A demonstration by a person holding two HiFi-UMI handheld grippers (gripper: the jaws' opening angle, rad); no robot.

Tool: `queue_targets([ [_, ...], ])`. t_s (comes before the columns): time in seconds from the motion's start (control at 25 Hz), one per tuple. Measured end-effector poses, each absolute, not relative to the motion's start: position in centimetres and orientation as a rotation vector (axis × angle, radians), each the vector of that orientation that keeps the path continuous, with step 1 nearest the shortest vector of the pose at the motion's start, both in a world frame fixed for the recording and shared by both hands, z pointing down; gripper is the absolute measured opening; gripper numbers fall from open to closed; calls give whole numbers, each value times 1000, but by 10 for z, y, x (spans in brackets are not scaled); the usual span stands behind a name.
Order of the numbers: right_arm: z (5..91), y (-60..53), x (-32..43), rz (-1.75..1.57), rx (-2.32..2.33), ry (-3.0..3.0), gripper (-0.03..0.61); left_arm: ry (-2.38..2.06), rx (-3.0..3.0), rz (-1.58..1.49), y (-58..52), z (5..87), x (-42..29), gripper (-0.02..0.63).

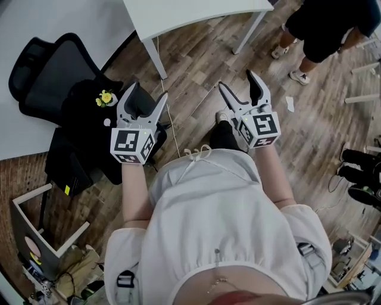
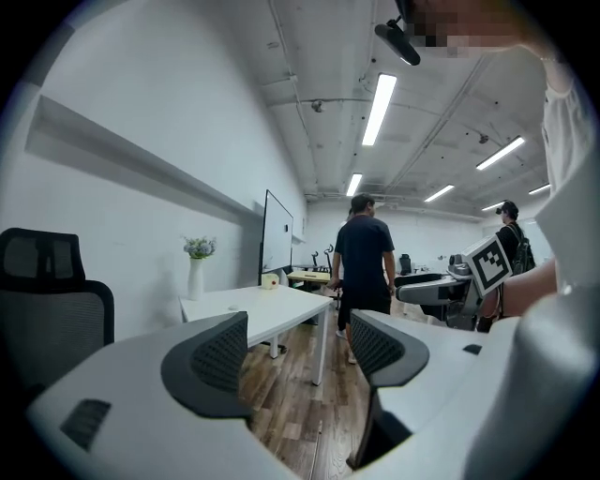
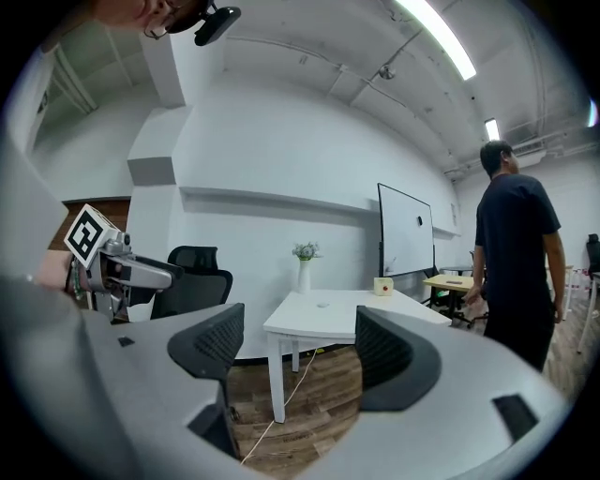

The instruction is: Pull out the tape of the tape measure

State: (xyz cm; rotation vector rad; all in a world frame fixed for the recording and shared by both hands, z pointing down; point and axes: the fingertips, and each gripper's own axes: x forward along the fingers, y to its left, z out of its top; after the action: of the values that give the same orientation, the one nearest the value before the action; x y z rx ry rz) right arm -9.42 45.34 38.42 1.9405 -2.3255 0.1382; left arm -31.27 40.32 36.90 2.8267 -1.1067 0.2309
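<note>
You are in an open office or lab space. At the upper left of the head view sits a black mesh office chair (image 1: 47,80), with a white bench (image 1: 196,15) along the top edge and wood-plank floor (image 1: 202,65) below it. In the right gripper view, right of centre, a whiteboard (image 3: 405,230) stands by the white wall under strip lights (image 3: 441,39).

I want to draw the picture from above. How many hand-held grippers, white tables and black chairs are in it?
hand-held grippers: 2
white table: 1
black chair: 1
Total: 4
</note>
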Motion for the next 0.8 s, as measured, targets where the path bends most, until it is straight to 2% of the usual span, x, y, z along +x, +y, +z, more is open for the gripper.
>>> queue_targets([
  [0.56, 370, 298, 89, 183, 1676, -2497, 354, -1388, 2688, 229, 284, 350, -128, 342],
  [0.8, 382, 245, 124, 252, 1624, -2503, 353, -1446, 2627, 323, 240, 360, -107, 342],
])
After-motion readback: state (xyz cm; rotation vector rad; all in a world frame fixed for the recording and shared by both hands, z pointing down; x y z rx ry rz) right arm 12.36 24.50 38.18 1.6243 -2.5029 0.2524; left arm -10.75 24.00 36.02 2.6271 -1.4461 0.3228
